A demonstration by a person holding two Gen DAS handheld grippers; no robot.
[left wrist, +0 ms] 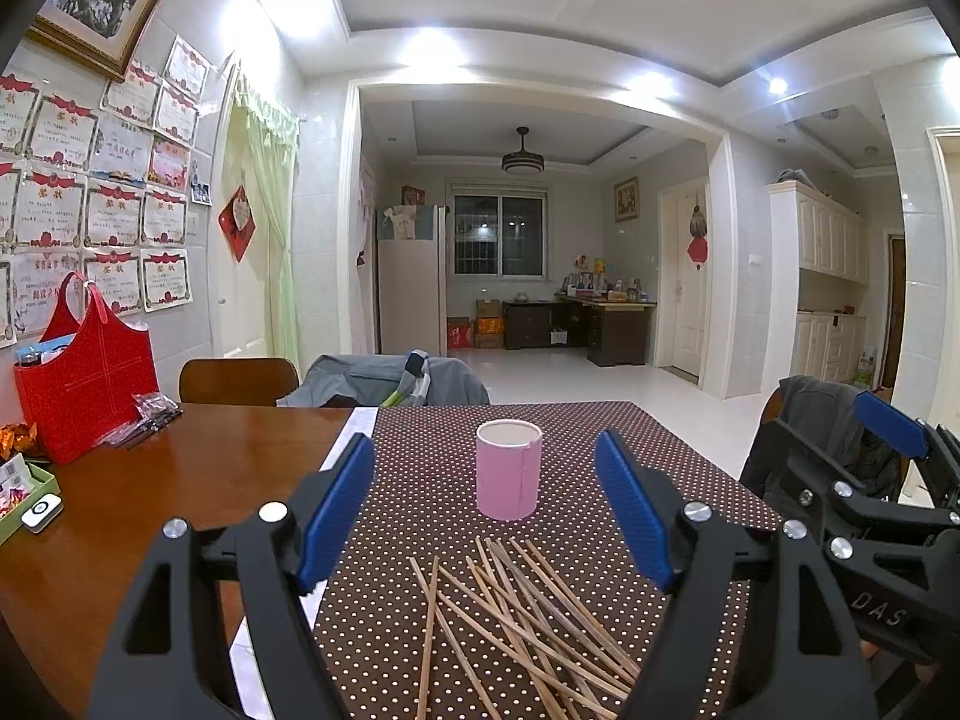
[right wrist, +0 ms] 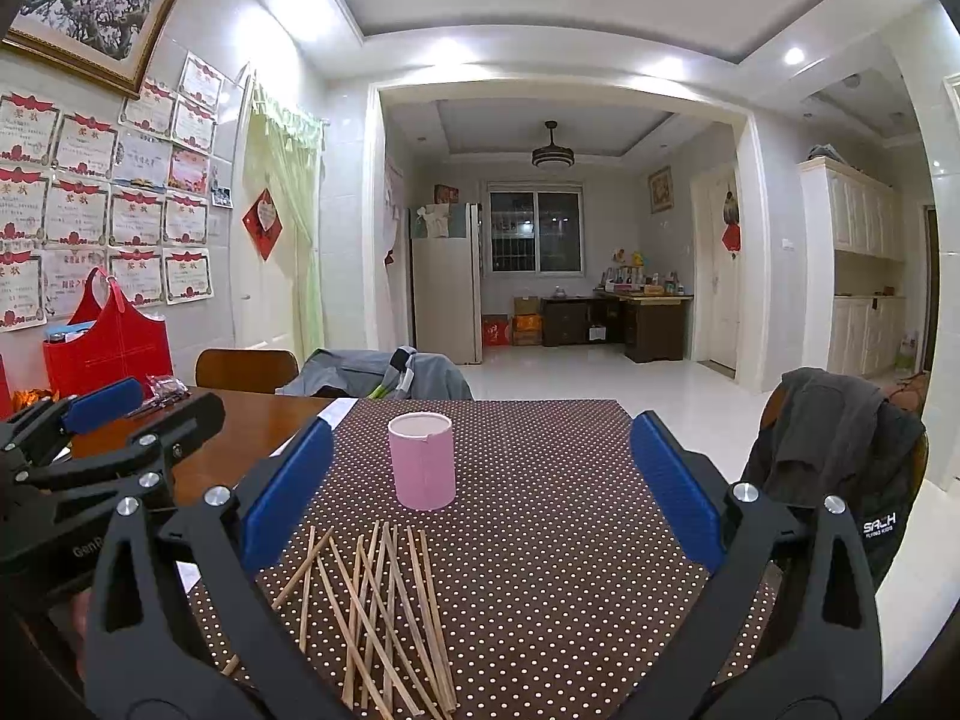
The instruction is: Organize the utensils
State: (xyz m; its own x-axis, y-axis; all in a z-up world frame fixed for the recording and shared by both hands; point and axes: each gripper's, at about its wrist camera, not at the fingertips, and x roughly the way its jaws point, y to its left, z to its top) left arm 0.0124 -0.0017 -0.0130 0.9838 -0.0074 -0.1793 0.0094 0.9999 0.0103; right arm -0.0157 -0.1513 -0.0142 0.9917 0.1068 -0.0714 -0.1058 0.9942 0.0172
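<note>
At the table's left edge stand a red bag [left wrist: 84, 384] and a green box [left wrist: 27, 498], well apart from the work. The left hand-held gripper [left wrist: 486, 516] hangs over the near edge of the dotted cloth [left wrist: 600, 438], its jaws spread wide and holding nothing. Under and between its fingers lies the heap of sticks [left wrist: 522, 618], crossed over one another near the table's front edge. Just beyond them, toward the middle of the cloth, the pink cup [left wrist: 509, 468] stands upright and looks empty. The right hand-held gripper [right wrist: 480, 498] hovers further right, also wide open and empty, with the sticks [right wrist: 384, 612] by its left finger.

The risks, as I judge them: the sticks are thin and tangled, so a pinch may lift several or flick others off the front edge. The cup looks light and narrow; a slanted stick pushed against its rim could tip it.
</note>
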